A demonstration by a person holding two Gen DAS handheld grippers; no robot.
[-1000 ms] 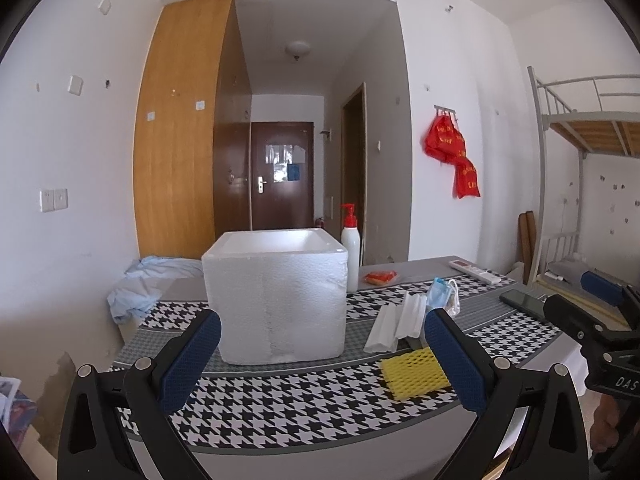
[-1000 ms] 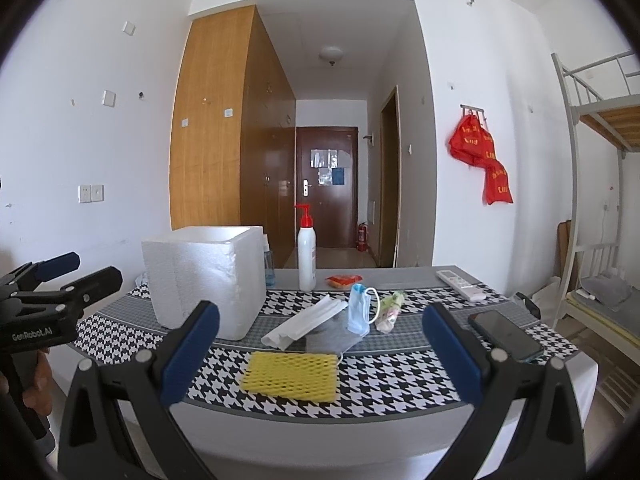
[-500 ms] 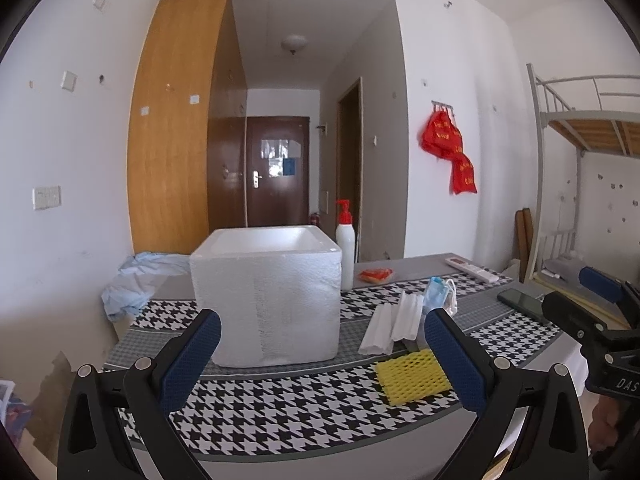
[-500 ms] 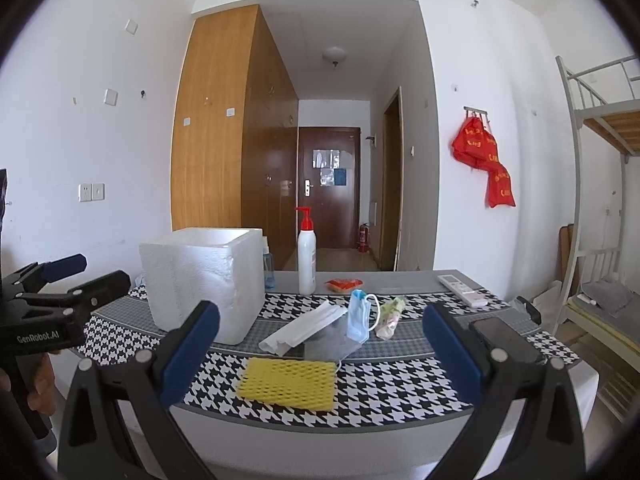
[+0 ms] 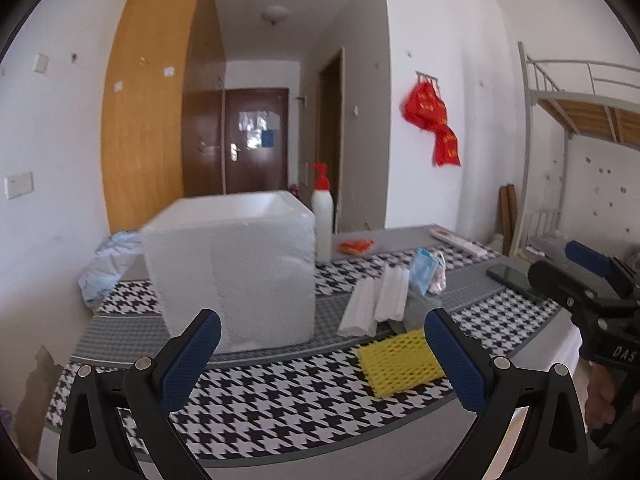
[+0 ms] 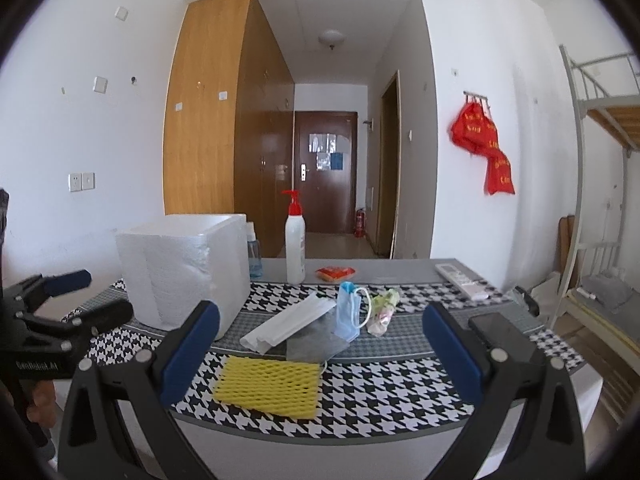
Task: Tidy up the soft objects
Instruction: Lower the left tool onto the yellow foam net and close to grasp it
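Note:
A white foam box (image 5: 236,272) (image 6: 184,272) stands open-topped on the houndstooth table. Beside it lie a yellow foam net (image 5: 400,362) (image 6: 268,384), a white foam sheet (image 5: 376,298) (image 6: 288,322), a grey cloth (image 6: 316,344), a blue face mask (image 5: 424,270) (image 6: 347,312) and a small green-pink bundle (image 6: 382,308). My left gripper (image 5: 322,356) is open and empty, in front of the box. My right gripper (image 6: 320,352) is open and empty, above the table's near edge, over the yellow net.
A pump bottle (image 6: 295,244), an orange packet (image 6: 335,273), a remote (image 6: 462,280) and a phone (image 6: 500,338) are on the table. A light blue cloth (image 5: 106,264) lies at the far left. A bunk bed (image 6: 604,200) stands on the right.
Both grippers have moved closer to the table; the left one has also swung a little to the right. Both stay open and empty.

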